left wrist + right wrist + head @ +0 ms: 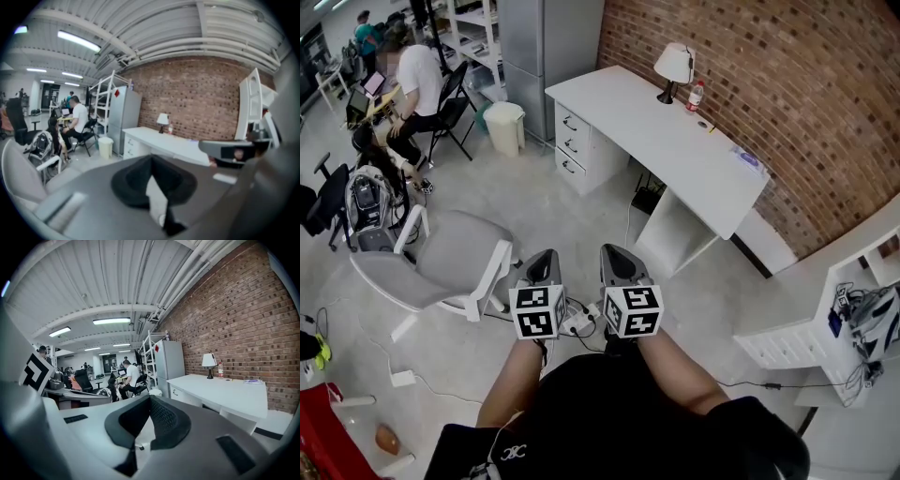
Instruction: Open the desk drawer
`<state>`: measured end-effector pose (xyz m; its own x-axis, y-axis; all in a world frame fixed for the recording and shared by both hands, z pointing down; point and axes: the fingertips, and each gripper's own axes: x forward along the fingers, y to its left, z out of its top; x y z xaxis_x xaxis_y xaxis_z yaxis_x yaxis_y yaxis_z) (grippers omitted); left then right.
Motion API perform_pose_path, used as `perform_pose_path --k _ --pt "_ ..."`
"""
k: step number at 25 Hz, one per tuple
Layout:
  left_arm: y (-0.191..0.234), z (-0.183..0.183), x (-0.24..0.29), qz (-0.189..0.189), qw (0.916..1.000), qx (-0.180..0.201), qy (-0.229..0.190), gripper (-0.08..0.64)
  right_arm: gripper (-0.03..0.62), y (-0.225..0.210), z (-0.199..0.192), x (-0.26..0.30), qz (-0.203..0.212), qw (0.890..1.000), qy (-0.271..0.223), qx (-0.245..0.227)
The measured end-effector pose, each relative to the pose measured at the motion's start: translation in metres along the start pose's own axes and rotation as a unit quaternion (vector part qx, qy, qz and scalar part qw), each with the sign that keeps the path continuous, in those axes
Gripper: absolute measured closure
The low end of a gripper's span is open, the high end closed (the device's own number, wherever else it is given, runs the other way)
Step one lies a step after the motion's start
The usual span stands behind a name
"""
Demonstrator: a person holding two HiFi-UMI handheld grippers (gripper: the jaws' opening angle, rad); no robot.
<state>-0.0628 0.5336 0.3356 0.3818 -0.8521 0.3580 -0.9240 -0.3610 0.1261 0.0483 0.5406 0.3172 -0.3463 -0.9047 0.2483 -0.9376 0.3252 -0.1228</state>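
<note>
A grey chair [450, 258] stands at the left. Beside it the left gripper [546, 261] has its jaws together with nothing between them, and the right gripper [619, 255] next to it is likewise closed and empty. Well ahead, the white desk [675, 141] stands against the brick wall [787, 94], its three drawers [572, 145] pushed in at its left end.

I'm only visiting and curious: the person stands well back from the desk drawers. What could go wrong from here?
What looks like a power strip lies on the floor at the feet: a possible trip. The grey chair stands close on the left. The drawers have small handles, and the left gripper and right gripper have jaws shut; they must open first.
</note>
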Motion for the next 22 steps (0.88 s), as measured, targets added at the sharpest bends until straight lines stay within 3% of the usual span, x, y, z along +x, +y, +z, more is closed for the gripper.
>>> perform_pose_path --k 7,22 --pt "0.013 0.008 0.059 0.016 0.9997 0.009 0.014 0.56 0.594 -0.025 0.005 0.065 0.029 1.0 -0.003 0.005" --pt "0.0 0.074 0.258 0.079 0.9954 -0.018 0.052 0.56 0.594 -0.179 0.062 0.229 0.101 0.994 0.022 0.024"
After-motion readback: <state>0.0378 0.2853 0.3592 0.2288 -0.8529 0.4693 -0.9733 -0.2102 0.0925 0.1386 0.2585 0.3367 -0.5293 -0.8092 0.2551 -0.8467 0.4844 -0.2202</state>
